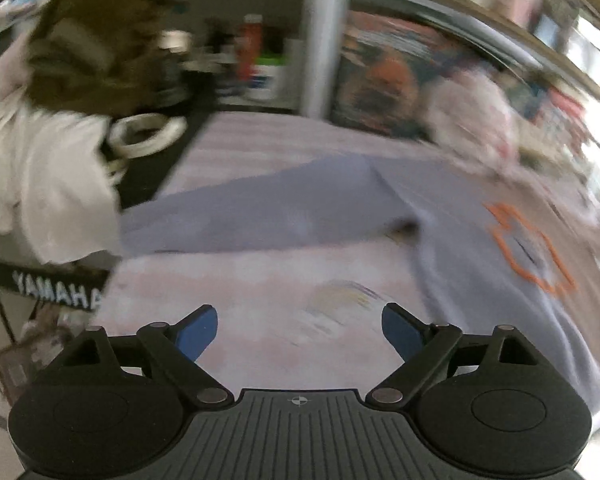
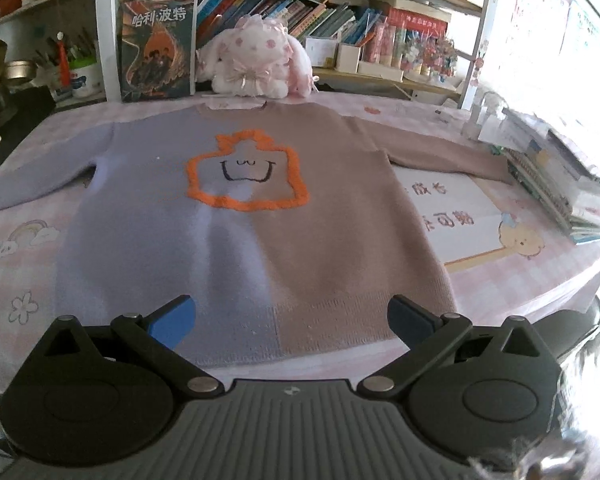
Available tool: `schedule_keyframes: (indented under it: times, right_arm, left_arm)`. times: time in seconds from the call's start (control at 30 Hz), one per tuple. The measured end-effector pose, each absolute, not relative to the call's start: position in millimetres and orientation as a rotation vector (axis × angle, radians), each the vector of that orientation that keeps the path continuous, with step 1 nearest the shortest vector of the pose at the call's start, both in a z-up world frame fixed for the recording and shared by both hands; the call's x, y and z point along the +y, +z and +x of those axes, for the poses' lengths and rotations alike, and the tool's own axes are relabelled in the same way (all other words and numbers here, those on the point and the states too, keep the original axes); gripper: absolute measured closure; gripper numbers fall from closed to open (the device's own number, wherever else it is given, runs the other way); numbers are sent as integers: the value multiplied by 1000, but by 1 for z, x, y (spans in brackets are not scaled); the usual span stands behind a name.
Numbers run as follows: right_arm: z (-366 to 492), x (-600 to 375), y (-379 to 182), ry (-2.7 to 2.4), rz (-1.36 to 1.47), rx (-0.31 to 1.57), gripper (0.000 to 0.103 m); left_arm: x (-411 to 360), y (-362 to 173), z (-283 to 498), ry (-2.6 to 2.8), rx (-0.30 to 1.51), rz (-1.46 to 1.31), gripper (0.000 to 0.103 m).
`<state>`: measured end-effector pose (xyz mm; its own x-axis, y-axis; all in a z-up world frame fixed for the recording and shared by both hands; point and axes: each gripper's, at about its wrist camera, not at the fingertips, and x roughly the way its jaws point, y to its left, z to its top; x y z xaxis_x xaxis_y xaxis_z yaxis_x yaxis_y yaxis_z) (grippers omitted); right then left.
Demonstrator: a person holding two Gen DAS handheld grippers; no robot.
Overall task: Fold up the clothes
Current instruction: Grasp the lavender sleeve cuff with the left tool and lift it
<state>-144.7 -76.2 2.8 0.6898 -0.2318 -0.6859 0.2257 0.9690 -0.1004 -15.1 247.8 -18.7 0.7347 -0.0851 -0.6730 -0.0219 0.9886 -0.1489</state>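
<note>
The sweater [image 2: 256, 216] lies flat and face up across the middle of the frame, both sleeves spread out to the sides — a layout that makes folding easy. The right gripper [image 2: 292, 320] hangs low over the hem, jaws spread wide, holding nothing. The left gripper [image 1: 300, 330] is also spread and empty — it points toward the lilac sleeve [image 1: 252, 208], though that view is blurred.
</note>
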Motion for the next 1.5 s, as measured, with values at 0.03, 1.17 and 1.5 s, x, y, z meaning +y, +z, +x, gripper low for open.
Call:
schedule_keyframes:
  times: [0.03, 1.17, 1.5]
  right_arm:
    - [-143, -74, 4, -261, -17, 769, 0]
    - [-124, -63, 6, -353, -96, 815, 0]
    - [-121, -65, 7, -331, -87, 803, 0]
  left_arm:
    - [257, -21, -7, -6, 747, -170, 31]
    - [320, -64, 74, 218, 683, -719, 84]
    - [301, -40, 77, 162, 642, -588, 96]
